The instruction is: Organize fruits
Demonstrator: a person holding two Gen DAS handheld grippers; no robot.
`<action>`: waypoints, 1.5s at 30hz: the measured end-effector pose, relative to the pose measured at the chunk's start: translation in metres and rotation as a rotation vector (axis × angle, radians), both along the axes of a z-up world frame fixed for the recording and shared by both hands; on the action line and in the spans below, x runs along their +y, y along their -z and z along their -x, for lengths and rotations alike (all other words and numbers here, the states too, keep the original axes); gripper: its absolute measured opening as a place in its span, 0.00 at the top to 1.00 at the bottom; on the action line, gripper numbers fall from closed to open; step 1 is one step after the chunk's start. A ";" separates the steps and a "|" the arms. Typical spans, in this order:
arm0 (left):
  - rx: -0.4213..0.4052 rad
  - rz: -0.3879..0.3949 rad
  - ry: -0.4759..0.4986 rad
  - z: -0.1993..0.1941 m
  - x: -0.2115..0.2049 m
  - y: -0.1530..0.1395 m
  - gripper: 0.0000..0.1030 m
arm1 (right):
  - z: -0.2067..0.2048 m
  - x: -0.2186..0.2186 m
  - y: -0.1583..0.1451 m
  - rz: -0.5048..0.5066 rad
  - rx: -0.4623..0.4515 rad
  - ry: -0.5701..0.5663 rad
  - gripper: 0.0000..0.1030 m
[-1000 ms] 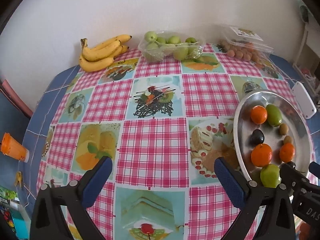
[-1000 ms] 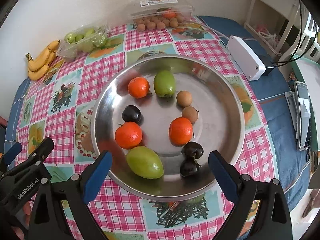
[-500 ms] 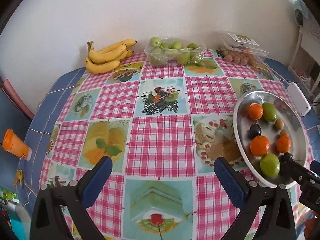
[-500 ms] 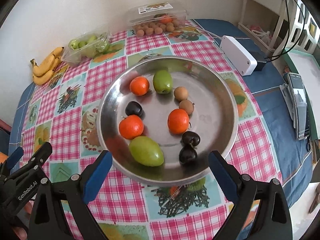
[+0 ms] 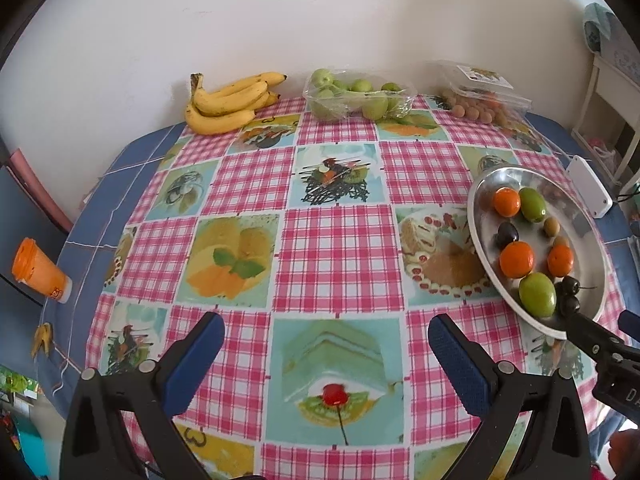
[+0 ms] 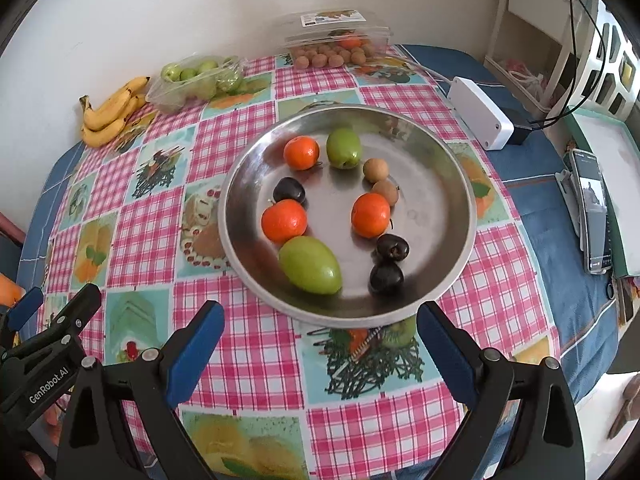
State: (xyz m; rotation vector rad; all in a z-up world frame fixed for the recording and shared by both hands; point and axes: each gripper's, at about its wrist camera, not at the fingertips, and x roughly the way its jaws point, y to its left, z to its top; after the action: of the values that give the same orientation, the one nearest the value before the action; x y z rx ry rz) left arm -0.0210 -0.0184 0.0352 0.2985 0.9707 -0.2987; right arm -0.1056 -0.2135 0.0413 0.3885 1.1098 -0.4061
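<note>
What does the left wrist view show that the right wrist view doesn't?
Only the left wrist view: the whole orange cup beyond the table's left edge, and a banana peel below it. Only the right wrist view: a phone and shelving at right. Both: the steel plate of fruit, bananas, green fruit tray, and both hand-held grippers open.

A metal dish [image 6: 448,168] sits on the tabletop [image 6: 248,356], toward its right side. In the dish lie three oranges [image 6: 284,220], two mangoes [image 6: 310,265], three plums [image 6: 386,278] and two small round fruits [image 6: 375,170], none stacked. Along the far edge by the wall lie, left to right, a banana bunch [image 5: 228,104], an open tray of apples [image 5: 358,96] and a lidded box of small fruits [image 5: 484,92]. Right of the dish lies a power adapter [image 6: 480,118], and farther right a phone [image 6: 594,216].
</note>
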 end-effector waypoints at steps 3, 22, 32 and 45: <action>0.005 -0.003 -0.006 0.003 0.004 -0.001 0.00 | 0.004 0.003 -0.002 0.002 -0.005 -0.003 0.06; 0.052 0.003 -0.027 0.012 0.013 -0.002 0.00 | 0.018 0.013 -0.006 0.029 0.001 -0.008 0.06; 0.061 -0.012 -0.045 0.011 0.015 0.001 0.00 | 0.020 0.014 -0.008 0.041 0.004 0.004 0.06; 0.057 0.009 -0.063 0.014 0.022 -0.005 0.00 | 0.028 0.018 -0.020 0.050 -0.031 0.009 0.06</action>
State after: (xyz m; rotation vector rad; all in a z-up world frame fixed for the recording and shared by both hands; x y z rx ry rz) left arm -0.0353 0.0032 0.0404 0.2515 1.0327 -0.2554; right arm -0.1338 -0.1955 0.0615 0.3549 1.0660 -0.4340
